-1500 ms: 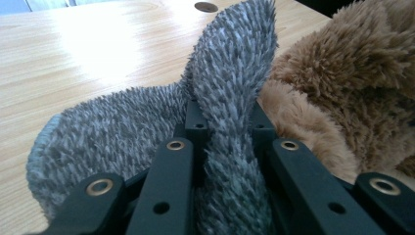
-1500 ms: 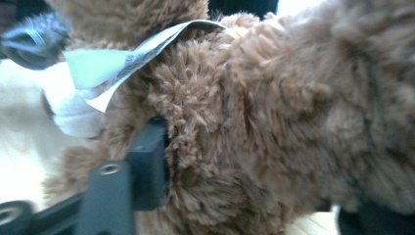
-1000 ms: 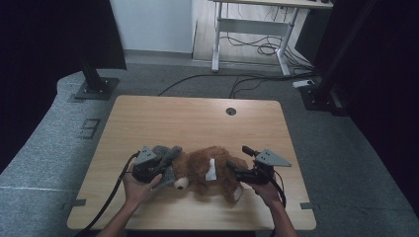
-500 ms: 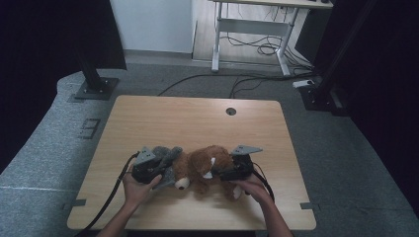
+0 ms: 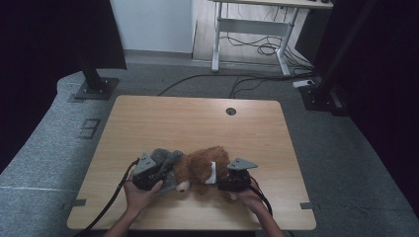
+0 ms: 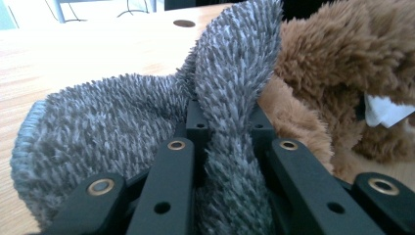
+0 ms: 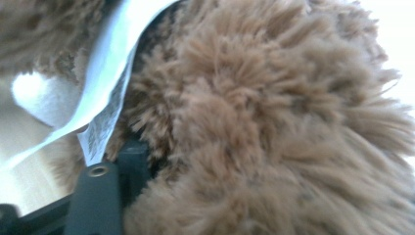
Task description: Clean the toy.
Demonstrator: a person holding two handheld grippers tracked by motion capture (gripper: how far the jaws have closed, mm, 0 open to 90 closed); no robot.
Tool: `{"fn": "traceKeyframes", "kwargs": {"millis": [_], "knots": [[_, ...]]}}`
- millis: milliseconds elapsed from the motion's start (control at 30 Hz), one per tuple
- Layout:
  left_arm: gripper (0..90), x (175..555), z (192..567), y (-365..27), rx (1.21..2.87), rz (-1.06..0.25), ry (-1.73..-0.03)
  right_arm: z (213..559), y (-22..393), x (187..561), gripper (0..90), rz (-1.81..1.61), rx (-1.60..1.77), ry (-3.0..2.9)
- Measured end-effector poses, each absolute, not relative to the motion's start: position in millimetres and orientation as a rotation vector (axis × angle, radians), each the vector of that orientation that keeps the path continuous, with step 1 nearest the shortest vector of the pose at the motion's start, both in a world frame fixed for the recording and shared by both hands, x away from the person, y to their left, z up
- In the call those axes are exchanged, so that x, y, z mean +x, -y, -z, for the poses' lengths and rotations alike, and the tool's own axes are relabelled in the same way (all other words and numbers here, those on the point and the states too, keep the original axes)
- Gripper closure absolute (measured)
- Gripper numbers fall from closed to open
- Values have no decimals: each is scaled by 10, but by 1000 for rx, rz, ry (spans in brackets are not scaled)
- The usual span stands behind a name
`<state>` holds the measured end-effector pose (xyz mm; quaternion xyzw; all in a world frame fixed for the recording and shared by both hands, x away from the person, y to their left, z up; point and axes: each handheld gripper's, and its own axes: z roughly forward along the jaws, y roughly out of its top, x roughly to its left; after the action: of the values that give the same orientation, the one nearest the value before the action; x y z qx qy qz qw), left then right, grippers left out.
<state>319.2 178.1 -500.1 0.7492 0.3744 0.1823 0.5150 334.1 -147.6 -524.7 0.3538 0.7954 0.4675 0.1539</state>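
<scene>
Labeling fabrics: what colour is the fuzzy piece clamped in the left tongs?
Grey, flecked light and dark: the fuzzy fabric piece between the left tongs. Clearest in the left gripper view.

A light wooden table [image 5: 197, 123] with rounded corners stands on a grey carpeted floor [image 5: 59, 148]; a round cable hole [image 5: 230, 111] sits near the table's far edge, right of centre. Black curtains [image 5: 44, 44] close off the left side, and more dark drapery [image 5: 380, 64] hangs at the right. A black stand with a flat base plate [image 5: 94, 89] rests on the floor at the far left, and a similar one [image 5: 321, 96] at the far right. Beyond, a white wall [image 5: 153, 24] meets paler flooring, where a white-framed desk [image 5: 252, 34] stands over loose black cables [image 5: 262, 49]. Another cable [image 5: 197, 79] snakes across the carpet toward the table. Light is soft and even.
</scene>
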Motion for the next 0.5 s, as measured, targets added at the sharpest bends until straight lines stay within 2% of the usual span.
{"fn": "traceKeyframes", "kwargs": {"millis": [200,500], "knots": [[779,3362,5032,-1786,1751,-457,-904,5283,1436,3413,392,-1348,991,-2179],[778,3786,4998,-1643,1757,-490,-945,5296,1411,3785,416,-1312,1016,-2033]]}}
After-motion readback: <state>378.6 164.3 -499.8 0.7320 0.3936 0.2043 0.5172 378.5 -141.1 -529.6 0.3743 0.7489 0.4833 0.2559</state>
